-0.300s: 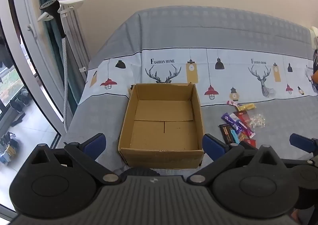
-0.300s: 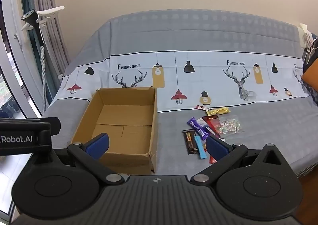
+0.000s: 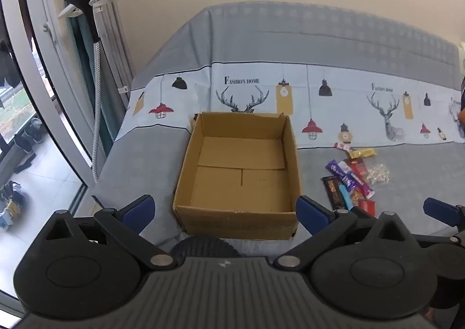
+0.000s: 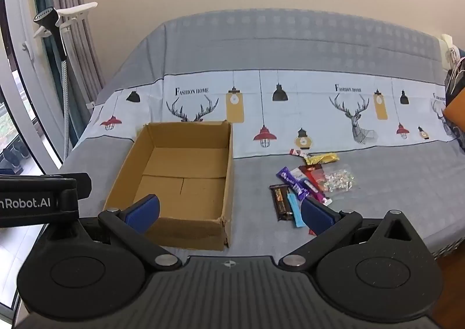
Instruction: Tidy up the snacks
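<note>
1. Nearest: left gripper (image 3: 225, 212) sat w/ jaws spread wide, nothing between the blue pads. It hung above the near edge of the bed, lined up w/ the cardboard box (image 3: 241, 172).
2. Right gripper (image 4: 229, 211) was likewise wide apart & empty. Its left pad showed in front of the box's near wall, its right pad in front of the near end of the snack pile.
3. Box, seen from the right wrist cam (image 4: 180, 177), was open-topped w/ nothing inside; only the bare bottom flaps showed. So nothing was sorted at that point.
4. Snacks lay loose on the grey bedspread (image 4: 392, 183), right of the box & apart from it:
   - dark brown bar (image 4: 280, 199) & blue stick (image 4: 296, 208) closest to the right gripper;
   - purple bar (image 4: 292, 182) & red pack (image 4: 315, 173) behind them, overlapping;
   - clear bag of candies (image 4: 338, 177) on the right side of the pile;
   - yellow wrapper (image 4: 321, 158) & a small red-white stick (image 4: 299, 152) farthest back.
5. Judgement: task was at the very start. All visible snacks were left to move, prob. into the box, one at a time. The right gripper looked best placed for the 1st pick, likely the brown bar or blue stick.
</note>
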